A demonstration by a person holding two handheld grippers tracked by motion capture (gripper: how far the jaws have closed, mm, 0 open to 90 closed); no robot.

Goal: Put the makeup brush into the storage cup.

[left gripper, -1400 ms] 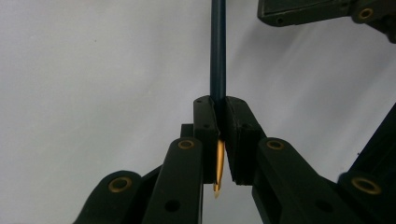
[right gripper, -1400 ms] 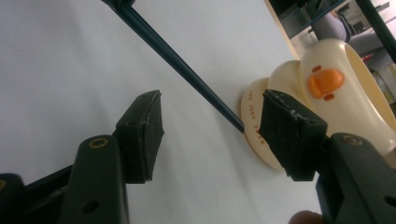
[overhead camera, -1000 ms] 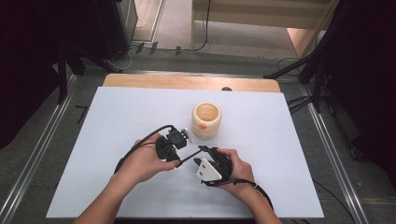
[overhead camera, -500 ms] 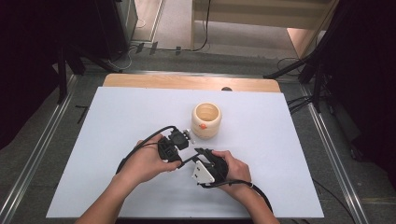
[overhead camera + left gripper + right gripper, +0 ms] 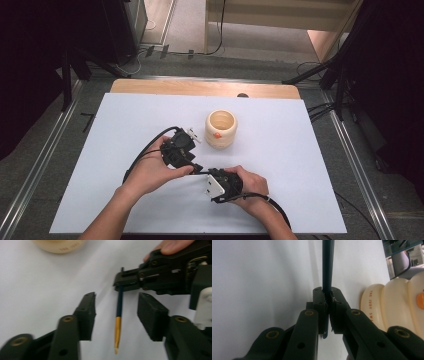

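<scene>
You can read dark print running up the side of the cream ribbed cup [image 5: 387, 307] in the right gripper view: "THE JUDY SW", then a jaw cuts it off. In the left gripper view, the cup's print [image 5: 68, 248] is too blurred to read. Nothing else is legible.

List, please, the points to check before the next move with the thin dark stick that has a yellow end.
1. Right tongs shut on the stick: ok, the pads clamp its dark end.
2. Left tongs released: ok, the jaws have just been opening; the stick is between them, untouched.
3. Stick in line with the right tongs: ok.
4. Cup upright on the table: ok.
5. Grip firm enough to carry: cannot tell.
</scene>
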